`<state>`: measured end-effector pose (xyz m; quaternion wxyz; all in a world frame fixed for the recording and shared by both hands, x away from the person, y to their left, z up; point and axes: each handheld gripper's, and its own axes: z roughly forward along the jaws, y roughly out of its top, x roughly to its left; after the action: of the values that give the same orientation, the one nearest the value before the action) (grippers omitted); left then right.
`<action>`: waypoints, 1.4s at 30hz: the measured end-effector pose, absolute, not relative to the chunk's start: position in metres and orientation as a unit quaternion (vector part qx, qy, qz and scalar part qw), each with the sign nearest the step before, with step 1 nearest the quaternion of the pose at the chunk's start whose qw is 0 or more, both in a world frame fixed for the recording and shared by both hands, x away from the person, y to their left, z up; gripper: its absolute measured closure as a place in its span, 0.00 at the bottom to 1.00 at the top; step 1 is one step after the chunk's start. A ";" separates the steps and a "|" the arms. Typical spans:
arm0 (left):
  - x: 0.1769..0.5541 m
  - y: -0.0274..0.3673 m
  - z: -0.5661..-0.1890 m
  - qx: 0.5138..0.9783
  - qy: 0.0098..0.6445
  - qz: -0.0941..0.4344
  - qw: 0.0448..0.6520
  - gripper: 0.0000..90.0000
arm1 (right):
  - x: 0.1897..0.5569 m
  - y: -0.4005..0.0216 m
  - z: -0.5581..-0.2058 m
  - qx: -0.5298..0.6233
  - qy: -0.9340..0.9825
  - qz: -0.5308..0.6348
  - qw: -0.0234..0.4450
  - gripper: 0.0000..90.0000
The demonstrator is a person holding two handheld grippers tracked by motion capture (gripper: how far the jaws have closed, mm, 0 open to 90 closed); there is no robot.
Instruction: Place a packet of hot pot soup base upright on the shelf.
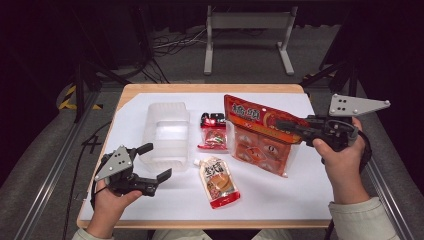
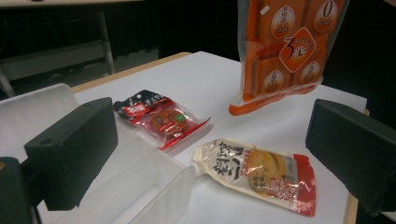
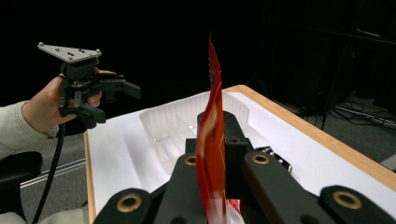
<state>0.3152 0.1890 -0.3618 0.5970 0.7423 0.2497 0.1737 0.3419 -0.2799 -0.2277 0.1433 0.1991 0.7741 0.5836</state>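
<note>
1. Right gripper (image 1: pixel 287 125) clamped on the upper edge of the orange snack bag (image 1: pixel 260 135); bag hangs lifted, its lower end near the white table sheet (image 1: pixel 280 200).
2. Left gripper (image 1: pixel 155 162) held above the near left corner, jaws apart, nothing between them.
3. Clear plastic tray (image 1: pixel 165 135) beside the left gripper.
4. Small red packet (image 1: pixel 214 134) and spouted sauce pouch (image 1: pixel 218 181) lie flat between tray and bag.

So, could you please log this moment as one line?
right gripper: shut on orange bag, lifted | left gripper: open, empty, near clear tray | two pouches on table
</note>
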 end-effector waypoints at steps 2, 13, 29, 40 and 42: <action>0.316 0.184 -0.360 0.743 0.246 0.170 0.599 0.03 | 0.343 -0.274 -0.226 0.193 0.775 0.585 0.140 1.00; 0.320 0.159 -0.358 0.735 0.218 0.160 0.621 0.05 | 0.346 -0.244 -0.217 0.163 0.781 0.589 0.127 1.00; 0.340 0.129 -0.353 0.727 0.193 0.124 0.647 0.01 | 0.348 -0.213 -0.216 0.123 0.781 0.605 0.097 1.00; 0.352 0.112 -0.354 0.733 0.195 0.102 0.644 0.01 | 0.347 -0.199 -0.221 0.112 0.781 0.608 0.087 1.00; 0.354 0.108 -0.356 0.734 0.193 0.095 0.644 0.01 | 0.347 -0.197 -0.223 0.108 0.781 0.610 0.085 1.00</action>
<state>0.3541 0.1079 -0.3557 0.6441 0.7340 0.1934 0.0948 0.3473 -0.1971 -0.2226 0.0849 0.1083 0.7807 0.6096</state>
